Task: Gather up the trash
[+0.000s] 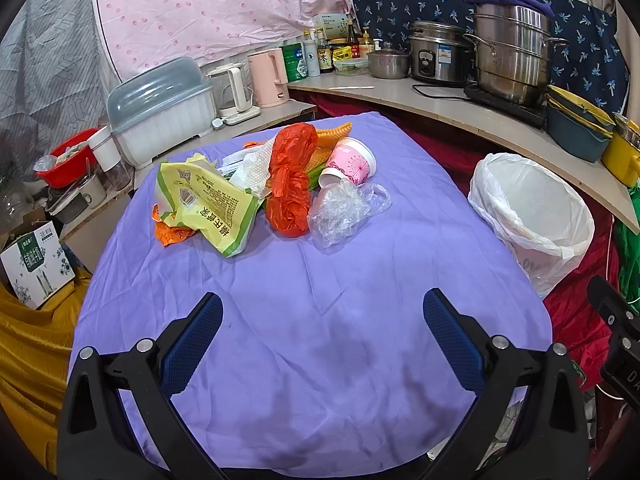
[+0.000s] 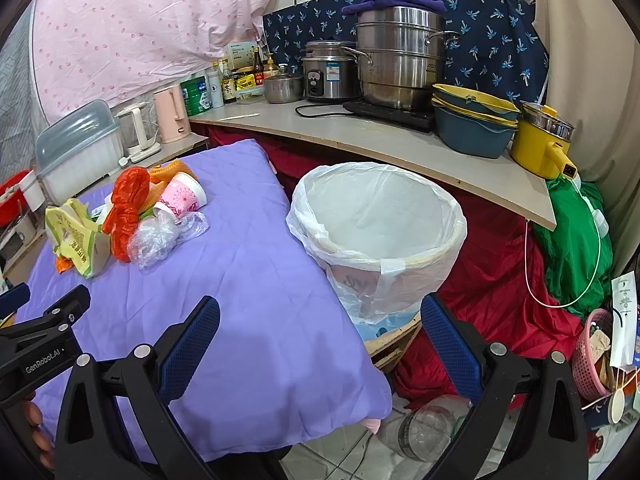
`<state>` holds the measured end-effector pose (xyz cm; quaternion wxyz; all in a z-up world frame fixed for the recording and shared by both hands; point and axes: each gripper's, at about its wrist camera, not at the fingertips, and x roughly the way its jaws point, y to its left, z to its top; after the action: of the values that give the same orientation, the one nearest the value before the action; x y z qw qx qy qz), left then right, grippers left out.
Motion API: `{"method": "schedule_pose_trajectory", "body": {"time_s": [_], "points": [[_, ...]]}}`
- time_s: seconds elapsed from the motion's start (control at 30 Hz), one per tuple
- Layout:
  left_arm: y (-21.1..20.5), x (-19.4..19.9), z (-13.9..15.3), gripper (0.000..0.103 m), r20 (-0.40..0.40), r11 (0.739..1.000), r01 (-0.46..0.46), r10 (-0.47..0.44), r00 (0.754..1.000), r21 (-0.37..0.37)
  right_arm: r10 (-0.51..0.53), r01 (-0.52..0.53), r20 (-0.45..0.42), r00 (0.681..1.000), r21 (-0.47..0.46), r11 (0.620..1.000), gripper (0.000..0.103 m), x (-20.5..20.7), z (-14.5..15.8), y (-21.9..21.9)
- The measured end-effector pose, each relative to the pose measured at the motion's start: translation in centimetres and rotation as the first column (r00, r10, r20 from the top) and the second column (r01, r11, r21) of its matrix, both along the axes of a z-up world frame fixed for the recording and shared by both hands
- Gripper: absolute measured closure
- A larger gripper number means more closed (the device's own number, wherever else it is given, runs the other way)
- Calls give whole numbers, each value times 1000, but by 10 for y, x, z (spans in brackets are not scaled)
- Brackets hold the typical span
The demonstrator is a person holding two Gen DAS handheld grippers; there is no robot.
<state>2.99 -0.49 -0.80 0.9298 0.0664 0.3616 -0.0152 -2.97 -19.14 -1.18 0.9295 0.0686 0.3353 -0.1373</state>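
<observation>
Both the left gripper [image 1: 322, 320] and right gripper [image 2: 320, 320] hang wide apart and empty over the purple cloth [image 1: 320, 280], far from the trash pile [image 1: 272, 184] and the white-lined bin [image 2: 380, 232], which looks empty.

The cloth [image 1: 304, 280] on the table is plain purple; the plastic bag [image 1: 290, 176] is orange-red; the cup [image 1: 352, 162] is pink with a starburst pattern. The bin liner [image 2: 380, 216] is white.

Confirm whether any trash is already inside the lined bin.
No, the white-lined bin shows only bare liner inside, and the trash pile lies on the purple cloth.
</observation>
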Motion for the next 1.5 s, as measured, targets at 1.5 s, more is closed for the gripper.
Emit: {"method": "schedule_pose_trajectory", "body": {"time_s": [1.5], "points": [[110,120,0,7,-64,968,-212,205,977,-132,73,-72,-18,997,61,996,7,108,-7,53]]}}
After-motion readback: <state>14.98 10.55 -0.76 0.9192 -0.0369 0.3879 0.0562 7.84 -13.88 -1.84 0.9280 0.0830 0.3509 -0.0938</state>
